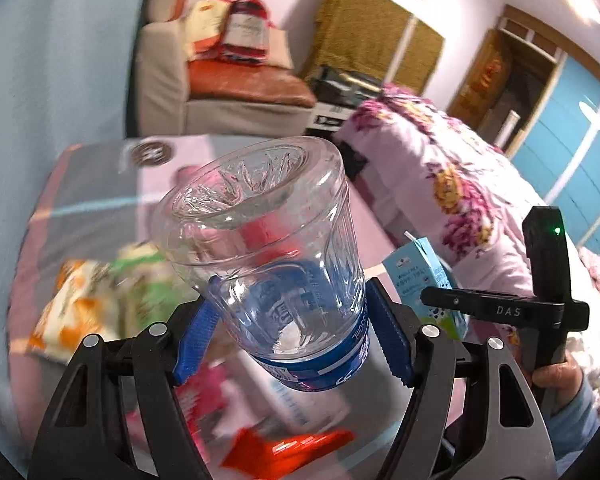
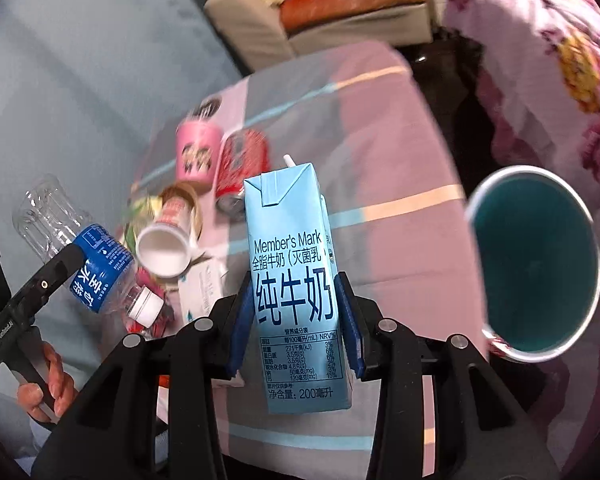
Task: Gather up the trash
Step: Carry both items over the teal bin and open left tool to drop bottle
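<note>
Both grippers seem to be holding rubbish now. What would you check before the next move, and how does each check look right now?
1. Left gripper clamped on the water bottle: ok.
2. Right gripper clamped on the milk carton: ok.
3. Bottle cap on: ok.
4. Blue bin open beside the carton: ok.
5. Carton empty, straw not dripping: cannot tell.
6. More trash left on the table, such as the red can: not ok.

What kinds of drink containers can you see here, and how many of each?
Clear plastic bottle: 1
Blue milk carton: 1
Red can: 1
Pink can: 1
Paper cup lying on its side: 1
Total: 5
</note>
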Action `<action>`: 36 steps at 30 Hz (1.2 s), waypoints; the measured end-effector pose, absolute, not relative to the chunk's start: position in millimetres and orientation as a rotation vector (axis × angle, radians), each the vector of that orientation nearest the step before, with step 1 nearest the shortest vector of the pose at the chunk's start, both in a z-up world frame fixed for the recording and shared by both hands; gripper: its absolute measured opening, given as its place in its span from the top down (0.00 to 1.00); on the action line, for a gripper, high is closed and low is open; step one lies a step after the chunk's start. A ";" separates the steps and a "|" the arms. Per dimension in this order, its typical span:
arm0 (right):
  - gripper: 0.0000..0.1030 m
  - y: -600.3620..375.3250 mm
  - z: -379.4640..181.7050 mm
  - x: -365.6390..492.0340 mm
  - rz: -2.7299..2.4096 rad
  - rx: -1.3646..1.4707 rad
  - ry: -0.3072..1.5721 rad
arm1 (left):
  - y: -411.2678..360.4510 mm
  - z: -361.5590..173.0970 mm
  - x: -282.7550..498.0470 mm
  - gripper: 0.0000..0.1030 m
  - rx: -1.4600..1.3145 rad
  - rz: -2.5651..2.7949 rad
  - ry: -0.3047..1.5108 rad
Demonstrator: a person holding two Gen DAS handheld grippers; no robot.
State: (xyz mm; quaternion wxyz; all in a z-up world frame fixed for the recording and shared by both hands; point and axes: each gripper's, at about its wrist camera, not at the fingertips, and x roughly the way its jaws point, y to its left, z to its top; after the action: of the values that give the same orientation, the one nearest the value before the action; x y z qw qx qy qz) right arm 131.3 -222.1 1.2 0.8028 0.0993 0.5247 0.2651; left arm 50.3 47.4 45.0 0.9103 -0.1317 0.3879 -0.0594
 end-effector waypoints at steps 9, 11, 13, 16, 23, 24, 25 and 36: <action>0.64 -349.4 6.5 139.2 0.362 0.356 1.033 | -79.9 18.5 126.6 0.30 -0.164 -0.328 0.902; 0.64 -371.4 2.6 142.6 0.324 0.382 1.024 | -113.8 6.7 142.3 0.30 -0.120 -0.365 0.927; 0.64 -396.0 -3.0 141.5 0.286 0.412 1.018 | -142.7 -4.2 155.5 0.30 -0.093 -0.400 0.951; 0.64 -414.5 -13.0 146.1 0.250 0.422 1.016 | -174.5 -20.3 173.4 0.30 -0.059 -0.425 0.979; 0.64 -443.4 -31.0 156.5 0.197 0.465 1.041 | -216.7 -49.6 205.6 0.30 -0.034 -0.436 1.019; 0.64 -444.2 -33.9 158.7 0.192 0.467 1.048 | -220.0 -53.6 207.2 0.30 -0.029 -0.443 1.031; 0.64 -445.3 -37.0 160.3 0.191 0.469 1.055 | -226.0 -59.9 209.5 0.30 -0.021 -0.452 1.048; 0.64 -447.4 -51.6 170.2 0.182 0.474 1.092 | -228.5 -85.2 213.8 0.21 -0.025 -0.449 1.112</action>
State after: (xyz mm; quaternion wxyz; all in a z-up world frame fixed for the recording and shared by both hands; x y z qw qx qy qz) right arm 170.2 -447.4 -51.6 0.8243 0.2228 0.5134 0.0854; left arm 213.8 -228.5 -85.2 0.8254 -0.0119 0.5234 -0.2114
